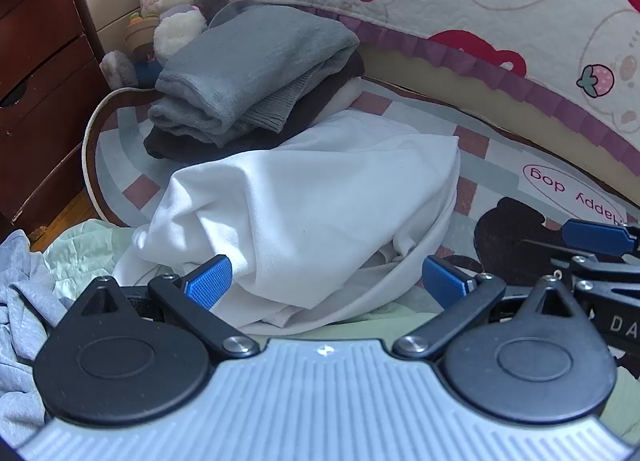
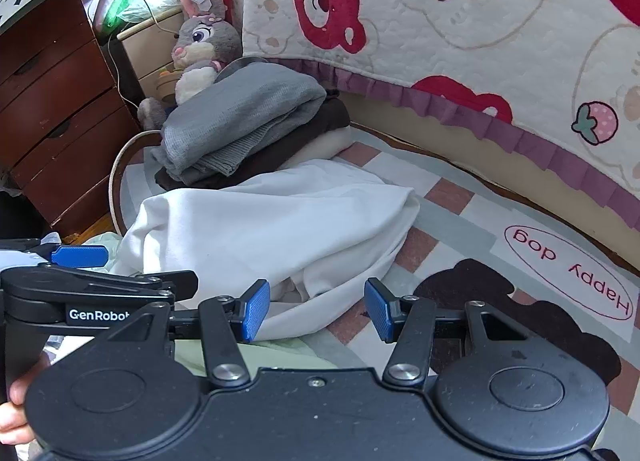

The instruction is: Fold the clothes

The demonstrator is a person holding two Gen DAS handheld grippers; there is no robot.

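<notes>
A white garment (image 1: 312, 201) lies crumpled on the checked mat (image 1: 492, 165); it also shows in the right wrist view (image 2: 264, 229). My left gripper (image 1: 326, 281) is open, its blue pads either side of the garment's near edge, holding nothing. My right gripper (image 2: 316, 309) is open and empty, just before the garment's near right corner. The right gripper's blue finger (image 1: 596, 237) shows at the right of the left view; the left gripper (image 2: 80, 257) shows at the left of the right view.
A stack of folded grey and dark clothes (image 1: 256, 77) sits behind the white garment, beside a plush rabbit (image 1: 176, 5). A bear-print quilt (image 1: 480, 1) hangs along the back right. A wooden dresser (image 1: 36, 81) stands left. Grey cloth (image 1: 20, 301) and pale green fabric (image 1: 84, 257) lie near left.
</notes>
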